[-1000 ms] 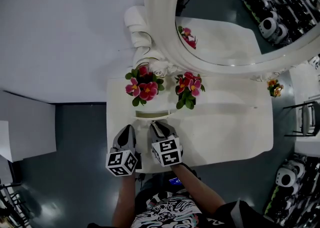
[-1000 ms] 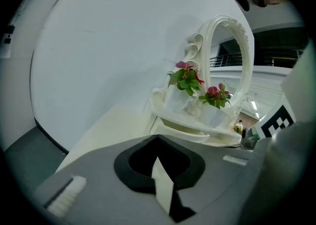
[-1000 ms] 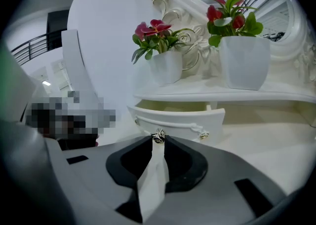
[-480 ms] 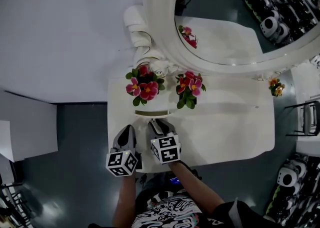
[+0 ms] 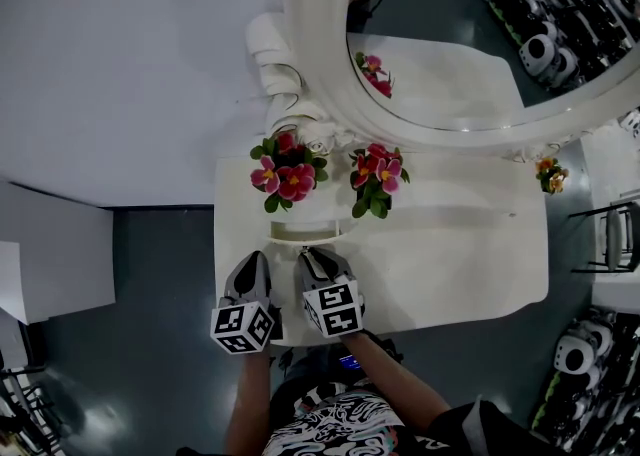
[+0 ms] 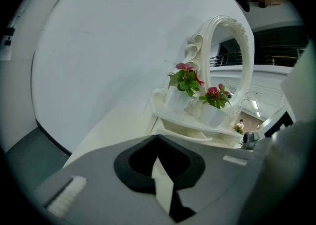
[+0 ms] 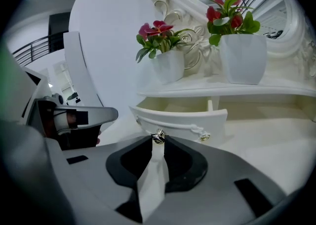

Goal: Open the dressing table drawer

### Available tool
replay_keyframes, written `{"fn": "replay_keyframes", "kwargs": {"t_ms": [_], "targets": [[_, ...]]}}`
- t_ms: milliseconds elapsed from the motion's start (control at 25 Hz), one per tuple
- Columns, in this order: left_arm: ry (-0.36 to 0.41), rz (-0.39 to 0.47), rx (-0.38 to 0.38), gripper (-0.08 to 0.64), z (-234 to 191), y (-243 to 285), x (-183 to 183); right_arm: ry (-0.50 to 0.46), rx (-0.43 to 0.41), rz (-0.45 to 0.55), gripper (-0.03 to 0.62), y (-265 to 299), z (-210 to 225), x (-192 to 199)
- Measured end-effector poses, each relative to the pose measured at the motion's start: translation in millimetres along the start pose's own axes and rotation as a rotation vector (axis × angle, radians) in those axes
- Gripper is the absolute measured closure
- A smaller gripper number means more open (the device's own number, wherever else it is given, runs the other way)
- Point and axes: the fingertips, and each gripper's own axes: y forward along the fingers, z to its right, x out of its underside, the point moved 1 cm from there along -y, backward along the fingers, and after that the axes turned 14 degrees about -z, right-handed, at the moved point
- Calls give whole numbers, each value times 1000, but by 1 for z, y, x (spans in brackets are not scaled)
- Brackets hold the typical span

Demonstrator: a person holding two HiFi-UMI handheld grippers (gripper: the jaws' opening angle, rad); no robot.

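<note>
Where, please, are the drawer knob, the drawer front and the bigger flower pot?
drawer knob (image 7: 158, 136): right gripper view, its metal head.
drawer front (image 7: 182, 119): right gripper view, middle of the panel.
bigger flower pot (image 7: 242, 58): right gripper view, middle of its wall.

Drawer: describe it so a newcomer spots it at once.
Start at the oval mirror on the white dressing table. Below its frame, two flower pots stand on a shelf; the drawer sits beneath, the only part pulled forward, with a small shiny knob on its front.
</note>
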Motion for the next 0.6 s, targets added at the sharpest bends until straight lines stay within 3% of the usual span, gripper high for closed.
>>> {"fn": "replay_keyframes", "kwargs": {"t_ms": [360, 520, 600], "targets": [[26, 42, 11, 558, 12, -10, -18, 41, 1, -6, 485, -21, 7, 5], [74, 75, 29, 558, 28, -22, -31, 51, 64, 70, 589, -56, 21, -5], [99, 96, 42, 558, 38, -28, -38, 50, 86, 118, 589, -74, 27, -14]]}}
